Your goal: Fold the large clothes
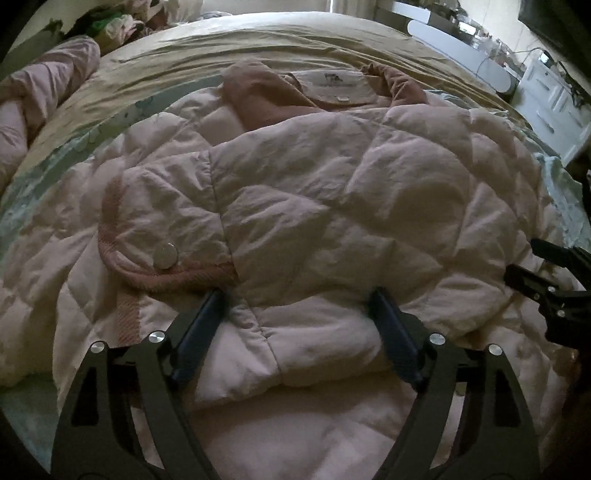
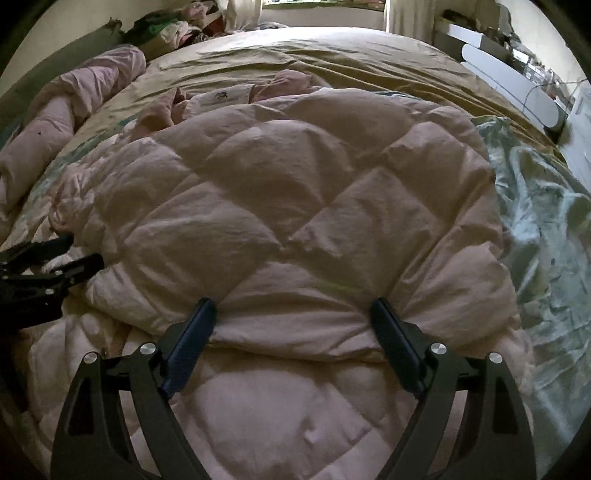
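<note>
A pale pink quilted puffer jacket [image 1: 332,192] lies on the bed, its lower part folded up over the body. Its darker pink collar [image 1: 258,92] and white neck label [image 1: 332,83] are at the far end. A sleeve cuff with a silver snap [image 1: 166,254] lies across the left. My left gripper [image 1: 297,314] stands open, with the near folded edge lying between its fingers. In the right wrist view the jacket [image 2: 295,184] fills the middle. My right gripper [image 2: 293,317] is open too, astride the same folded edge further right. Each gripper shows in the other's view: right gripper [image 1: 546,280], left gripper [image 2: 48,266].
A beige sheet [image 1: 184,48] covers the far bed, and a pale green patterned cloth [image 2: 546,221] lies right of the jacket. A rolled pink blanket [image 1: 44,85] lies along the left edge. Clothes are piled at the back left [image 2: 177,26]. White drawers [image 1: 546,99] stand right of the bed.
</note>
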`<action>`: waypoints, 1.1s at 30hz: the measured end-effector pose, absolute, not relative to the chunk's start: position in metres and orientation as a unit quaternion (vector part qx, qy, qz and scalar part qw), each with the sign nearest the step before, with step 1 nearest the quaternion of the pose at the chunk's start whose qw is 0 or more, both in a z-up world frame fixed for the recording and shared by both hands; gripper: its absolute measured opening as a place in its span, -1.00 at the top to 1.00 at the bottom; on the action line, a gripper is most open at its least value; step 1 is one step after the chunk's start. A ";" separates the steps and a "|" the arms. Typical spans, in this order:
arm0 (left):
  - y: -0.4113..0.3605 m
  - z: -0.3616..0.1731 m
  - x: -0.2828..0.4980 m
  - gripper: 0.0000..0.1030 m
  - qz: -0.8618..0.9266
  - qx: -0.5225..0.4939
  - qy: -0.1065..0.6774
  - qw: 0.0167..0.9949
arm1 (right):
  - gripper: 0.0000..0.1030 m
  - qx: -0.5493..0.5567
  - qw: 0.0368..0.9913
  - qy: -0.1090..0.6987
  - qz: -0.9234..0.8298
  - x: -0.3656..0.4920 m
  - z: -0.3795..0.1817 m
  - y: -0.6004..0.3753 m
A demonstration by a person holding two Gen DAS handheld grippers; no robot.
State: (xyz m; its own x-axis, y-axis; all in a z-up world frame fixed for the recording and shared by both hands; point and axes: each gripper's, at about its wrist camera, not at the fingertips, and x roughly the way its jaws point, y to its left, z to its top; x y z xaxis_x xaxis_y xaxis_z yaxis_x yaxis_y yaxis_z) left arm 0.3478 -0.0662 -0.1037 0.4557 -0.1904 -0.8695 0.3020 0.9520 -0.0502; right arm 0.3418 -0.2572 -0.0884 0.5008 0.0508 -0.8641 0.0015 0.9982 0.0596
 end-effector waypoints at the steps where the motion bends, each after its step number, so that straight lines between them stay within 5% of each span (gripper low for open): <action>1: -0.065 -0.103 0.346 -0.47 -0.146 0.052 0.498 0.853 | -0.67 0.030 0.868 0.496 0.015 0.341 -0.090 -0.258; 4: -0.057 -0.091 0.338 -0.53 -0.147 0.035 0.494 0.856 | -0.66 0.028 0.869 0.494 0.013 0.339 -0.082 -0.256; 7: -0.047 -0.072 0.325 -0.79 -0.138 0.031 0.477 0.868 | -0.68 0.049 0.876 0.480 0.030 0.329 -0.063 -0.258; 33: 0.088 -0.001 0.266 -0.82 -0.021 -0.026 0.425 0.905 | -0.89 -0.010 0.928 0.361 0.086 0.289 0.047 -0.155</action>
